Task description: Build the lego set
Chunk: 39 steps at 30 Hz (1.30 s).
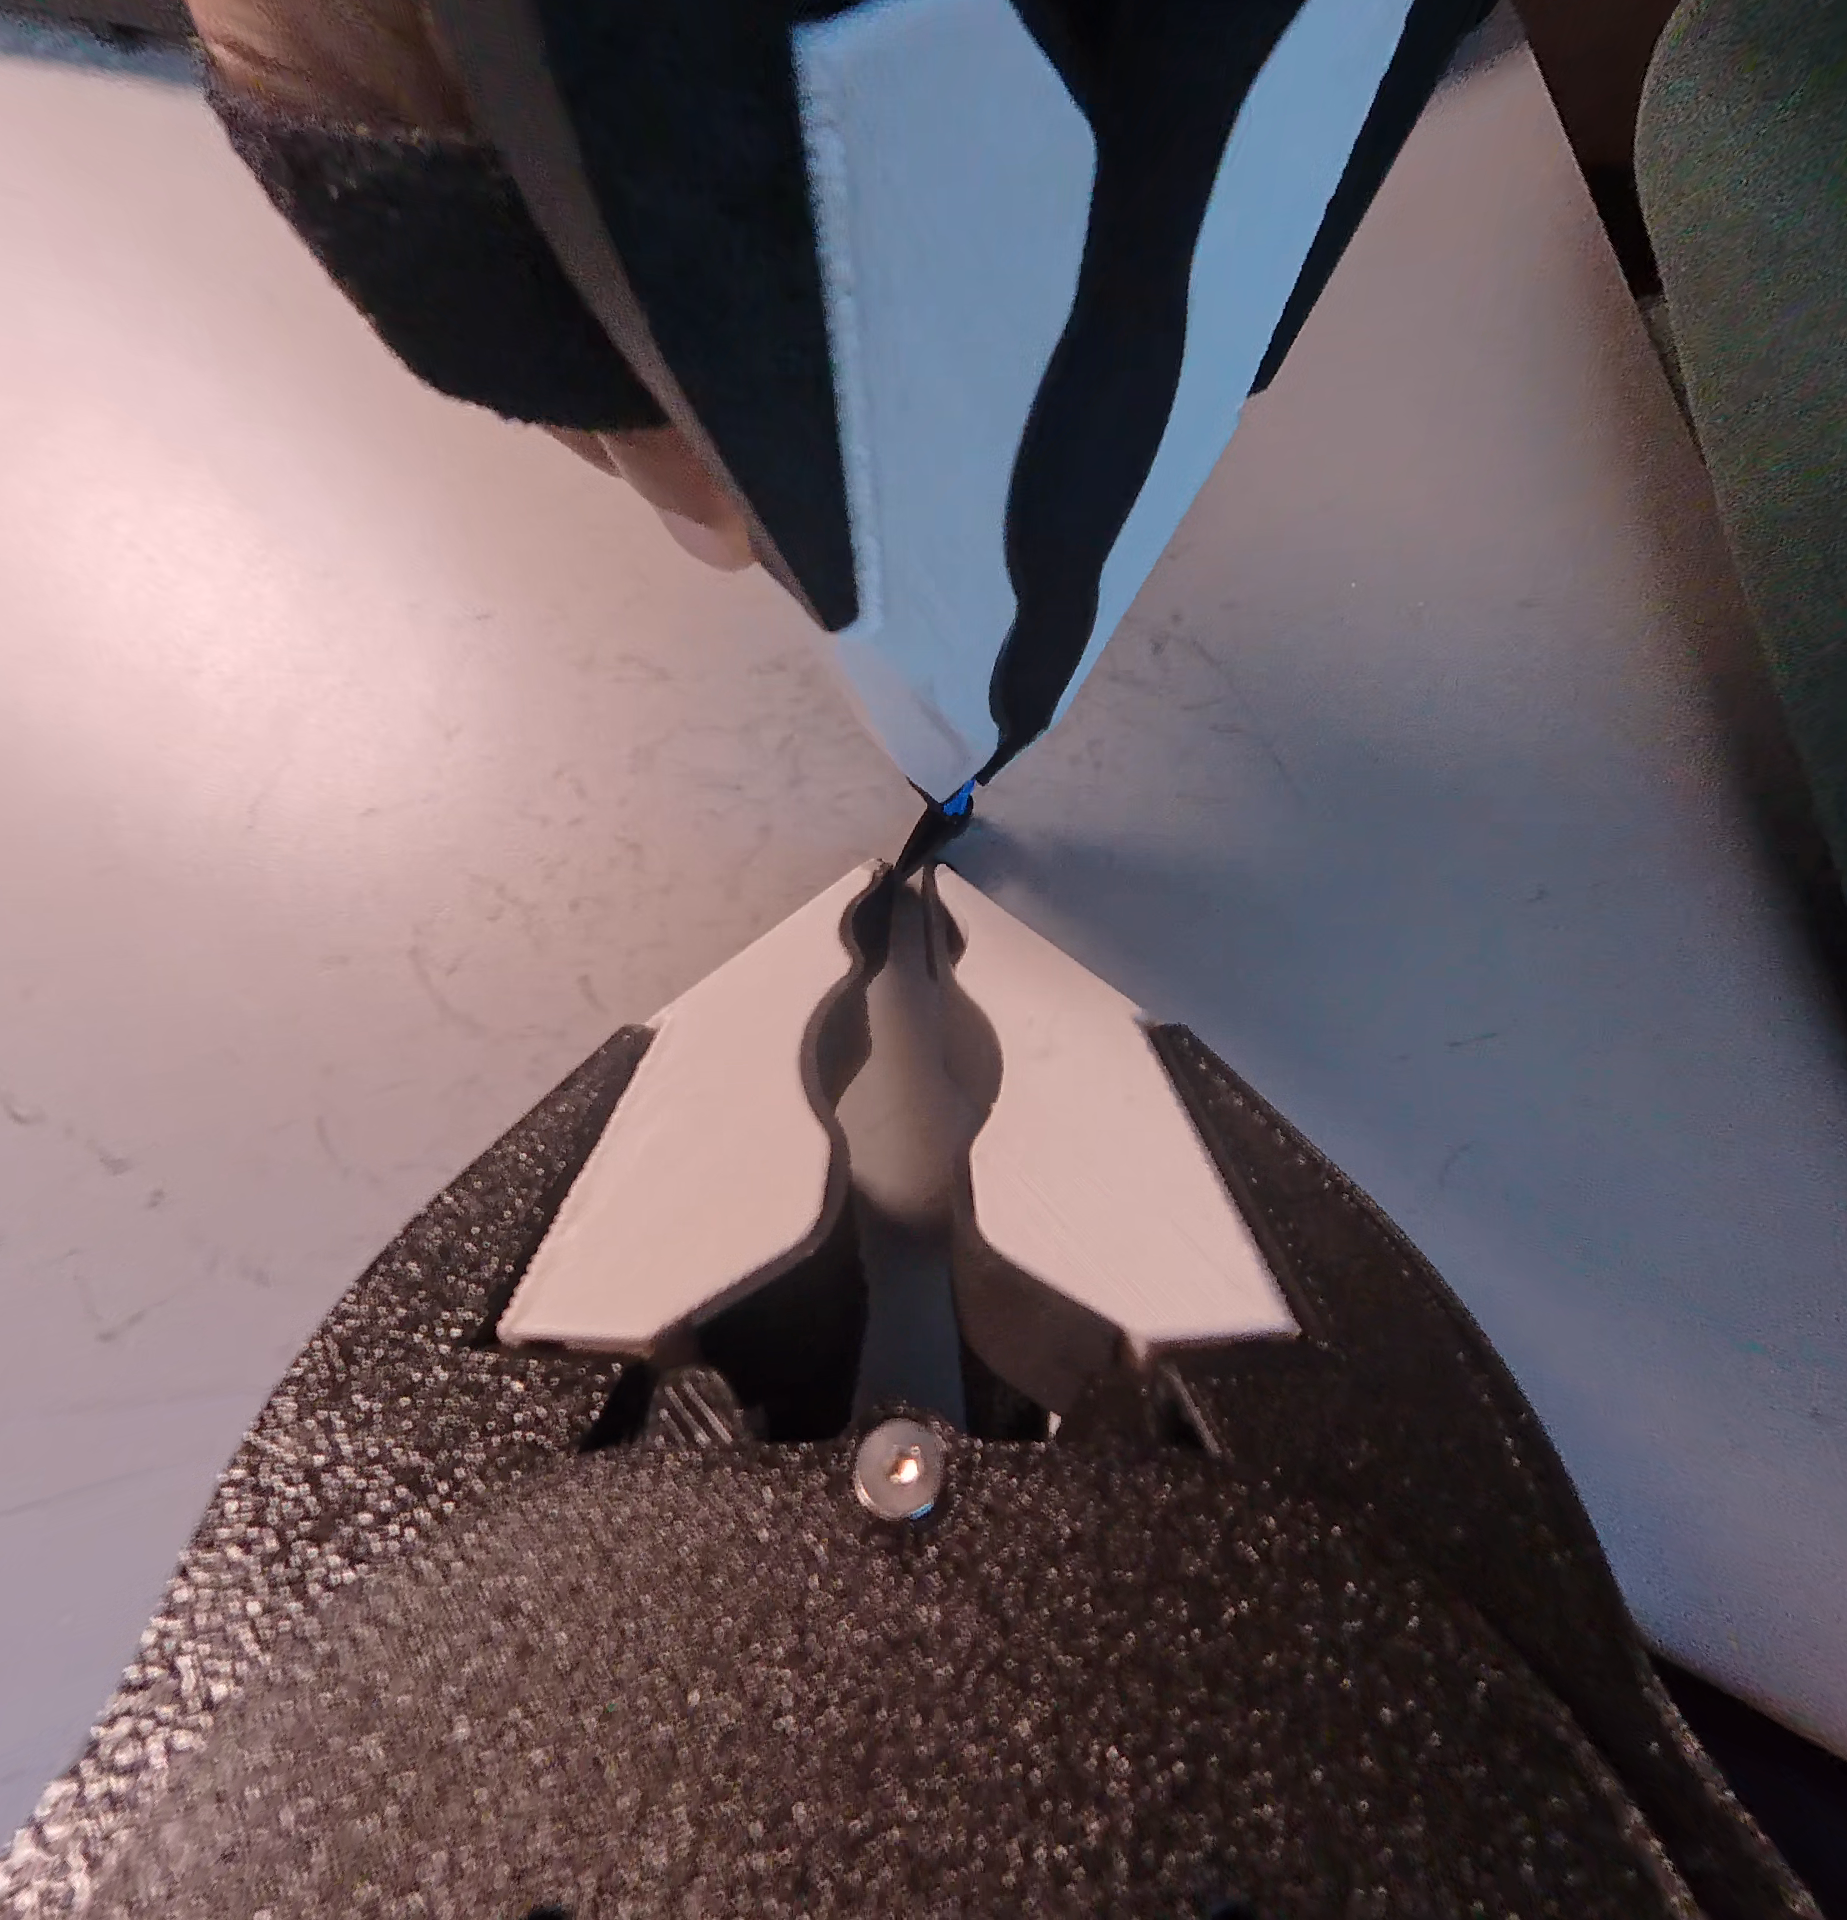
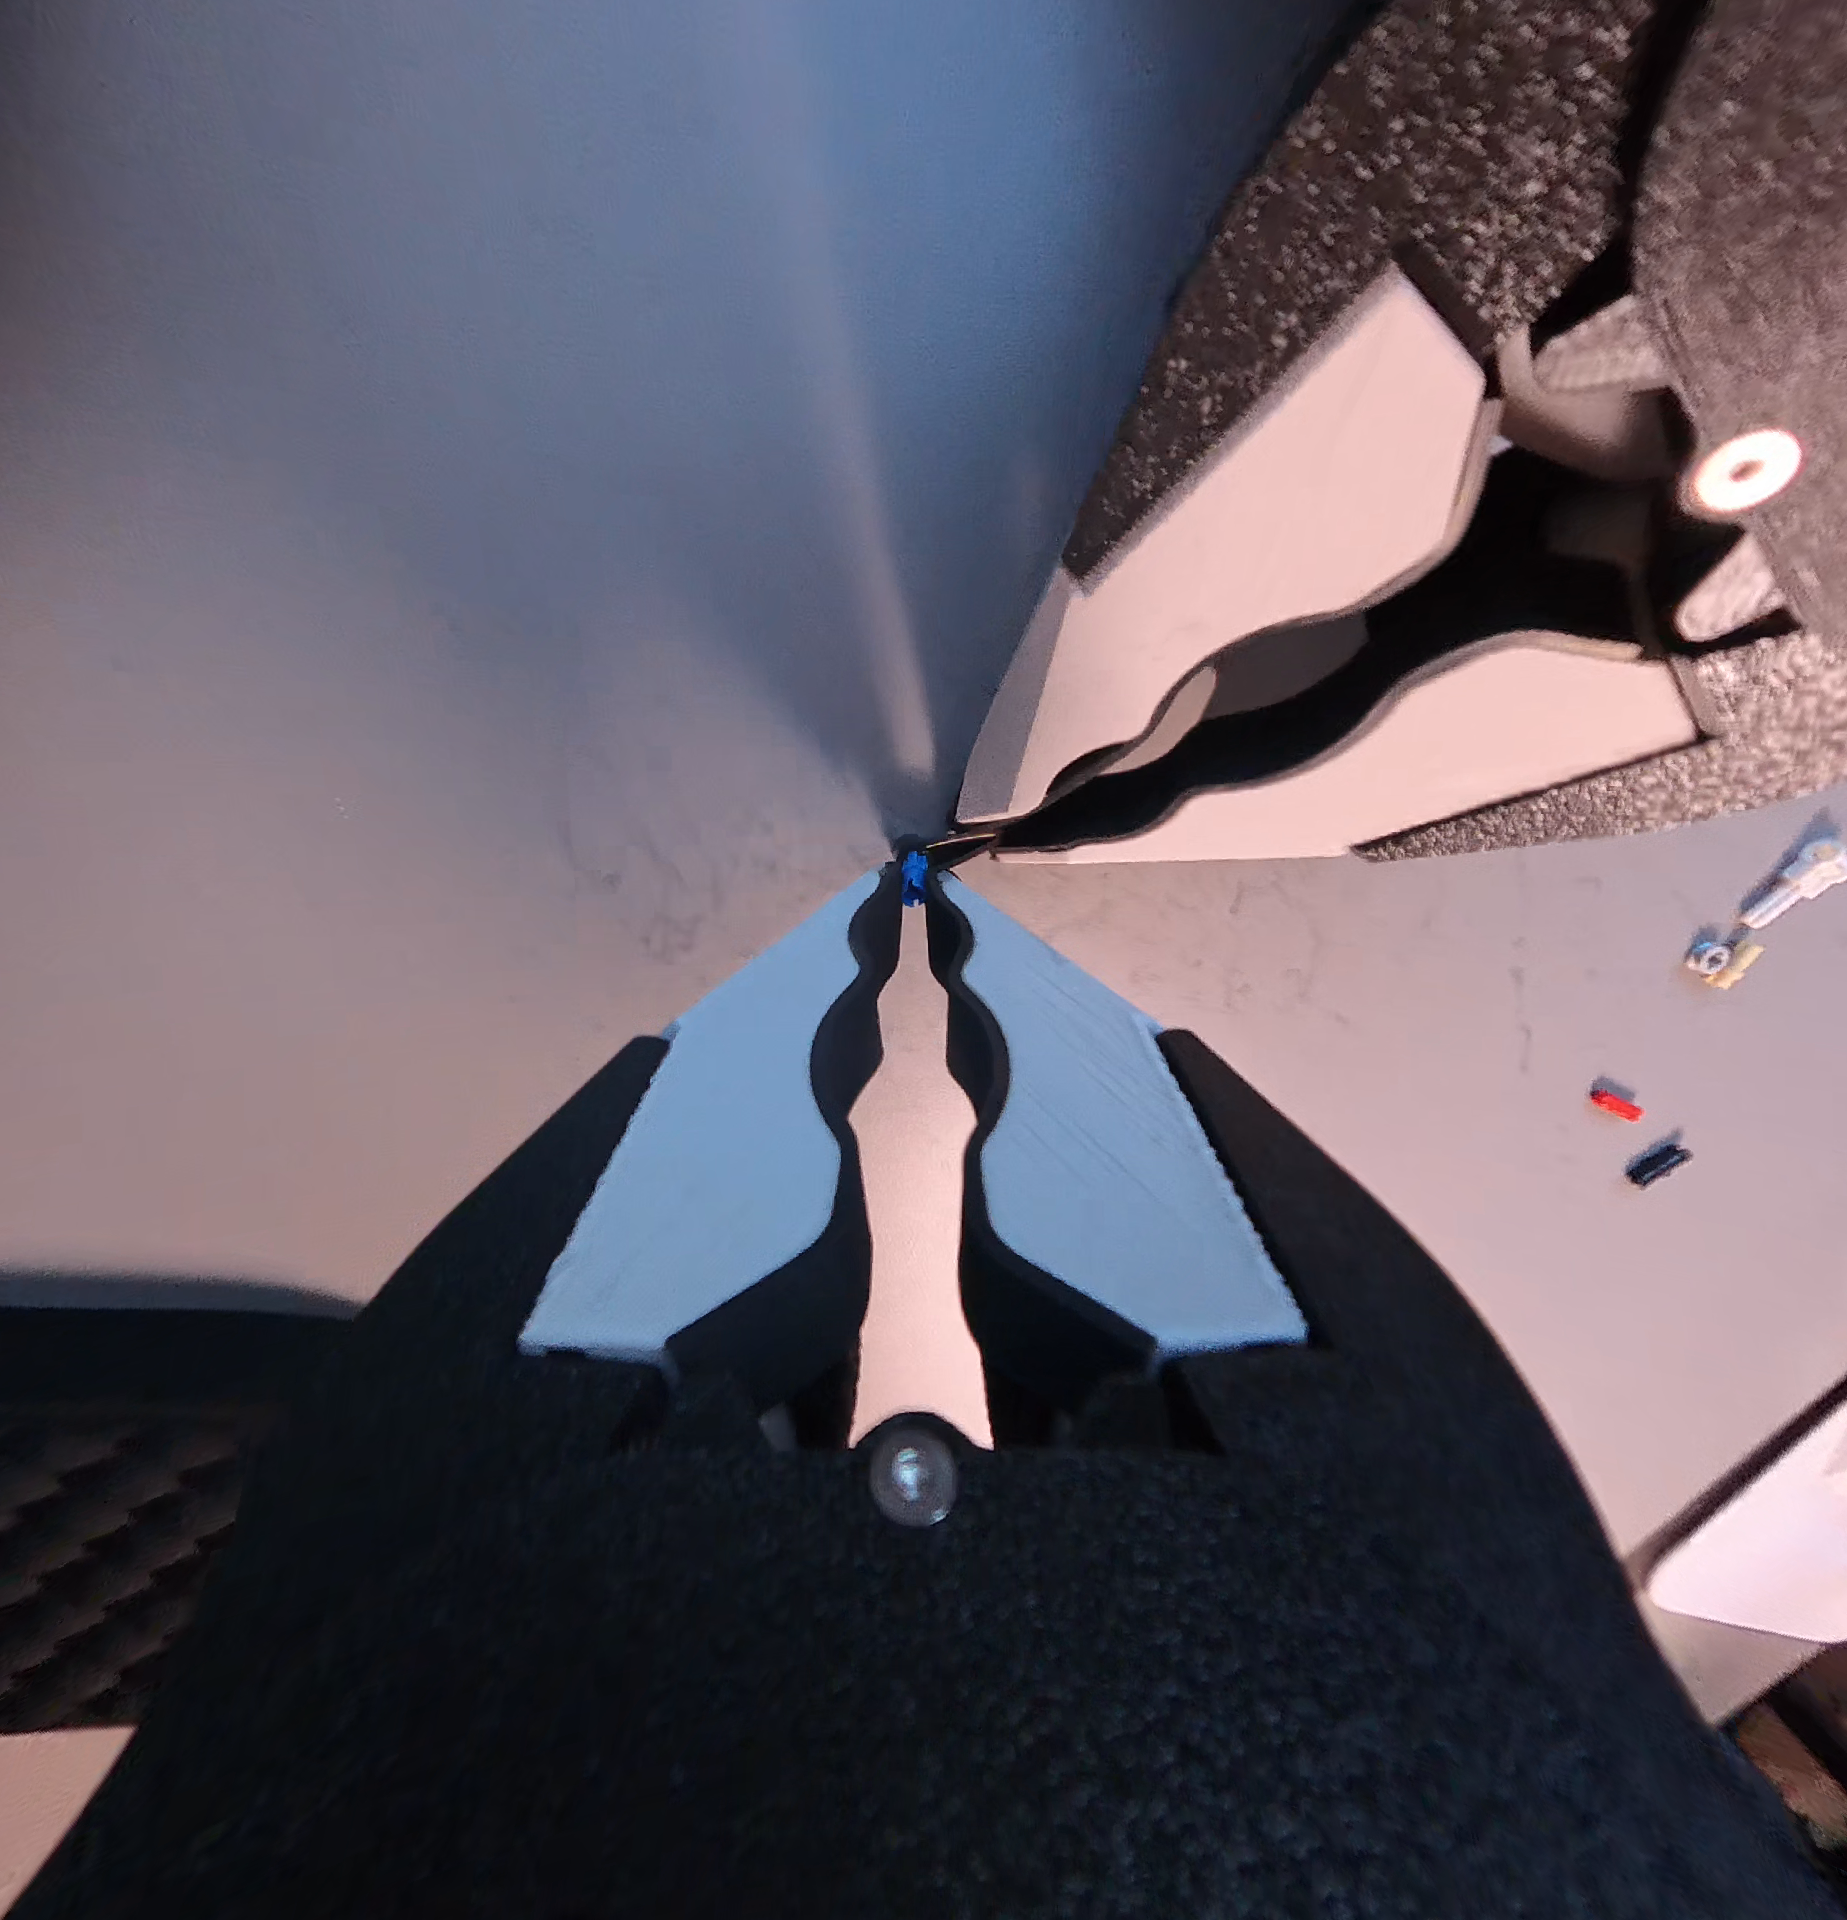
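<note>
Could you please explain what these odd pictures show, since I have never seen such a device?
A person holds one hand-held gripper in each hand, and each carries a camera looking along its two fingers. In the left wrist view, the left hand-held gripper pinches a thin black piece, with the other one opposite. In the right wrist view, the right hand-held gripper pinches a tiny blue piece. The two tips meet above a pale table. Loose on it lie a red piece, a black piece and a grey piece.
</note>
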Tool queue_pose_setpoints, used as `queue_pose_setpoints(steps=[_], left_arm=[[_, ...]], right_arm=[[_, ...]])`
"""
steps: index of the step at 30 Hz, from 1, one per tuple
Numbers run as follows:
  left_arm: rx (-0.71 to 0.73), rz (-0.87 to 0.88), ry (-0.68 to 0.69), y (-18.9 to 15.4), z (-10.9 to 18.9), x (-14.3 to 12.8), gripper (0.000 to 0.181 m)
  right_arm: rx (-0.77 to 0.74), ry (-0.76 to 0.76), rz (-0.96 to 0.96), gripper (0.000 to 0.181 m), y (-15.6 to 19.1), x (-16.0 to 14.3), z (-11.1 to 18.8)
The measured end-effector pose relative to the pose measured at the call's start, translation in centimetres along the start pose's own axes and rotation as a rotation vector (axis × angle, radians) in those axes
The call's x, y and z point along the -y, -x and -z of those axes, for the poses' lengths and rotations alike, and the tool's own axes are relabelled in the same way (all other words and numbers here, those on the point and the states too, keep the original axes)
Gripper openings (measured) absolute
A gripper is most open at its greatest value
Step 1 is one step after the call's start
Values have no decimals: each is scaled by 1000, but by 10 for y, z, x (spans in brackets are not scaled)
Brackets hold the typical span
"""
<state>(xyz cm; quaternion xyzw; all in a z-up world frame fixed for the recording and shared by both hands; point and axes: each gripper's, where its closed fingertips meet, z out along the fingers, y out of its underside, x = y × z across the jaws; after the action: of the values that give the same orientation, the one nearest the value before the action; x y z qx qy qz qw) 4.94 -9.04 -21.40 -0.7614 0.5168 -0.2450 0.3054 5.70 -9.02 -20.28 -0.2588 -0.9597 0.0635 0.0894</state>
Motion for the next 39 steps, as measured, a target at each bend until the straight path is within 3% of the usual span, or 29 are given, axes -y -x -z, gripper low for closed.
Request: queue_pose_setpoints(steps=[1, 20, 27, 29, 31, 39], left_arm=[[0, 4, 1, 0, 0, 0, 4], [-11, 27, -5, -3, 1, -1, 2], [-12, 25, -5, -3, 1, -1, 2], [-10, 22, -6, -3, 1, 0, 1], [-12, 23, -7, -3, 1, 0, 1], [-5, 14, -5, -3, 1, -1, 1]], right_arm=[[-2, 16, 21, 4, 0, 0, 0], [137, 26, 32, 3, 1, 0, -7], [73, -40, -52, 5, 0, -1, -6], [68, -72, -91, 16, -1, -3, -3], [81, -122, -121, 13, -1, 3, 4], [73, -88, -125, 9, -4, -1, 3]])
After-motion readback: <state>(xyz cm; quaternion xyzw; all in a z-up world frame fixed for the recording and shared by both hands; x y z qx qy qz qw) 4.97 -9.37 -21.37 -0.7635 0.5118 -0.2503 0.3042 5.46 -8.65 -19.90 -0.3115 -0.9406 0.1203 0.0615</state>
